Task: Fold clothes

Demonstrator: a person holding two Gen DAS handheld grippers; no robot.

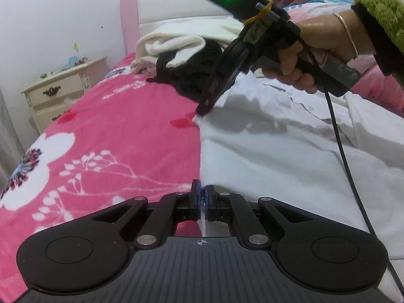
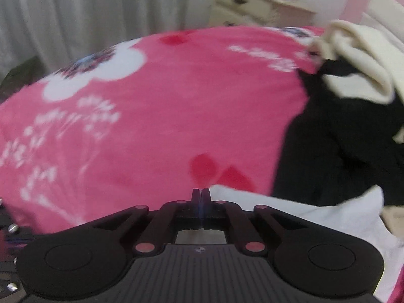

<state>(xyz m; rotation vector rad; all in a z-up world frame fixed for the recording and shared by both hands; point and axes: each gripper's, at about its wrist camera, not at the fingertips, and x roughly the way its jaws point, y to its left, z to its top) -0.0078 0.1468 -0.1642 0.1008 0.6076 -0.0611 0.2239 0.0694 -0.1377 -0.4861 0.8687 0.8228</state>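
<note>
— On the bed, how many garments do you count?

— Three. One white shirt [image 1: 277, 146] lies spread flat over the pink blanket [image 1: 113, 126], and up near the pink headboard [image 1: 131, 12] sits a heap of two more: one cream garment [image 1: 174, 43] draped on top of one black garment [image 1: 192, 75].

— And the claws?

— Two. The left gripper [image 1: 202, 197] is at the near left edge of the shirt, its jaws drawn almost together with a thin fold of white cloth pinched between the blue pads. The right gripper [image 1: 202, 109] comes down from above, held by one hand [image 1: 315, 48] with a bangle at the wrist and a green fuzzy cuff; its tip touches the far left edge of the same shirt.

— Is that one pinching too?

— From its own camera the right gripper's [image 2: 201, 194] jaws are pressed together, and the shirt's [image 2: 303, 217] edge lies just beside them. That view is blurred, so whether cloth is caught between the tips I cannot tell.

— Anything else around?

— One cream nightstand [image 1: 60, 88] beside the bed, one black cable [image 1: 338, 139] hanging from the right tool across the shirt, and a grey curtain [image 2: 88, 10] behind the blanket [image 2: 151, 113].
</note>
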